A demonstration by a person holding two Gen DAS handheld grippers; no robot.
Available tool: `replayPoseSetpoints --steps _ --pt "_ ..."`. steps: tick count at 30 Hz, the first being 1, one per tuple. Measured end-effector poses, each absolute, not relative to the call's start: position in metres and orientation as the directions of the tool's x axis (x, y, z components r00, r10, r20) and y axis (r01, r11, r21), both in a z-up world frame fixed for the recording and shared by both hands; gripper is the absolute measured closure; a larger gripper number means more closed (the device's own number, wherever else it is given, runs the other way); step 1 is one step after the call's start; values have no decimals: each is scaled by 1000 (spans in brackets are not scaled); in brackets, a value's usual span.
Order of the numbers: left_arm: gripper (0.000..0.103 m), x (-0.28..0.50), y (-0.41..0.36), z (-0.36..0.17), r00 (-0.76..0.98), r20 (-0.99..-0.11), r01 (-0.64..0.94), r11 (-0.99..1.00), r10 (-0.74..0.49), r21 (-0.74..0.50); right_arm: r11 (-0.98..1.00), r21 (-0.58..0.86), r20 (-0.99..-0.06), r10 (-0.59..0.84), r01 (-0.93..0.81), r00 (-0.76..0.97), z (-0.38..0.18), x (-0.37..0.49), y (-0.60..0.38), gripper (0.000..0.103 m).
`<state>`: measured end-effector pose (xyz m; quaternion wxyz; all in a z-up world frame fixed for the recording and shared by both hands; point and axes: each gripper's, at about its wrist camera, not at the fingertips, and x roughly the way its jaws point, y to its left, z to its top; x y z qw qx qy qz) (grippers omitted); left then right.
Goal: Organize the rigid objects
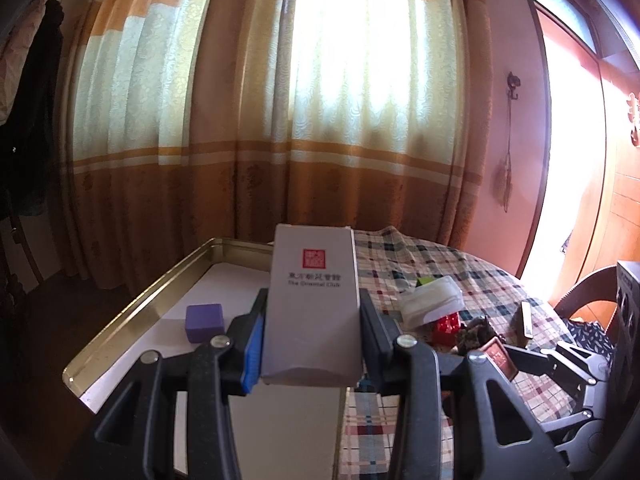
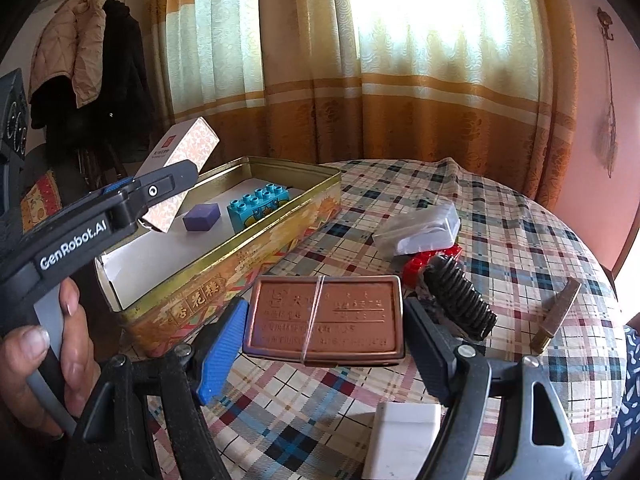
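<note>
Two claws are in view, each closed on something. The left claw [image 1: 312,344] grips a tall grey card box [image 1: 314,308] by its long sides, its fingers pressed flat against the box; the box bears a red square seal and hangs tilted above the open tin [image 2: 224,264], clear of the tin's white floor. In the right wrist view the same box [image 2: 182,172] shows a patterned orange side and leans up out of the left claw [image 2: 160,192] over the near end of the tin. Inside the tin lie a small purple block [image 2: 202,217] and, just beside it, a turquoise studded brick [image 2: 259,206]. The tin stands on a bench covered with a checked cloth [image 2: 500,216]. The right claw [image 2: 324,332] holds a flat copper-coloured tin [image 2: 326,318] with a thin band around its middle, clamped between a blue pad on one side and a black pad on the other, just beside the open tin's decorated wall. Near it on the cloth lie a black ribbed part [image 2: 460,300], a red brick [image 2: 424,262] and a clear plastic case [image 2: 424,230] resting on that brick. A thin brass-coloured bar [image 2: 558,314] lies well apart to the right, and a white block [image 2: 404,436] sits close under the right claw
</note>
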<state>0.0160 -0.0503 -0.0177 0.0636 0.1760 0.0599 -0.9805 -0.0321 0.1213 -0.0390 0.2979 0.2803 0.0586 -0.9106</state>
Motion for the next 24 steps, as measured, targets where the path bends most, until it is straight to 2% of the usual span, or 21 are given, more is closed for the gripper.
replayPoseSetpoints --steps 7,24 --pt "63 14 -62 -13 -928 -349 173 -981 -132 -90 -809 68 -534 -523 583 -664 -32 -33 119 24" --pt "63 2 -116 -14 -879 -420 300 -947 -227 -114 -759 45 -512 -576 650 -637 2 -45 68 24"
